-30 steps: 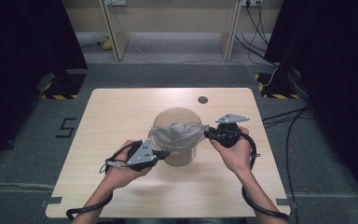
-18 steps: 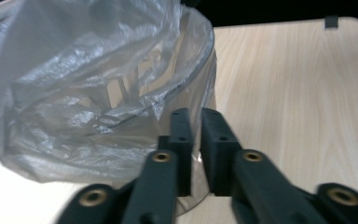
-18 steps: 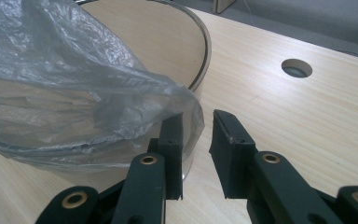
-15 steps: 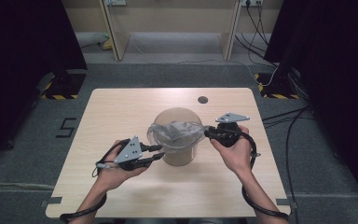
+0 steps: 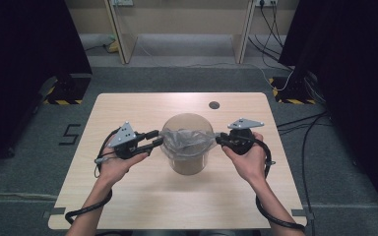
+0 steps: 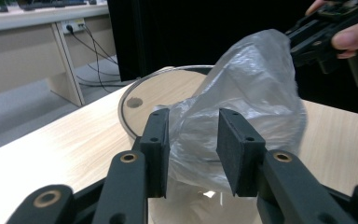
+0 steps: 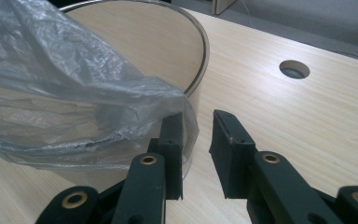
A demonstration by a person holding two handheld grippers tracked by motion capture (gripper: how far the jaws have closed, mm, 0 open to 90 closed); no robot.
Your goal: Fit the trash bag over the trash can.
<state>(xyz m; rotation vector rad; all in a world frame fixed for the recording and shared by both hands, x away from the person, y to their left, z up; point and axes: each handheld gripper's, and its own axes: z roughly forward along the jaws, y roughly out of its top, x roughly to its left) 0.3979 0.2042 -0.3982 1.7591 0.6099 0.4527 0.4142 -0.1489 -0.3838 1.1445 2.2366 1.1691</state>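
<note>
A clear bin [image 5: 187, 145] stands mid-table [image 5: 128, 206] with a plastic bag [image 5: 187, 140] draped inside; the left gripper [image 5: 153, 140], newly moved to the bin's left rim, and the right gripper [image 5: 219, 140] opposite both have parted jaws straddling film, likely spreading it.

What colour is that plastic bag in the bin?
The bag is clear with a greyish tint; the left gripper view shows it best.

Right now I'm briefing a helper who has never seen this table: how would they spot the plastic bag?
Start at the light wooden table and find the clear round container near its middle. The plastic bag is the crumpled, translucent grey film draped in that container's mouth, between the left hand-held gripper and right hand-held gripper; it is the table's one soft, wrinkled thing.
</note>
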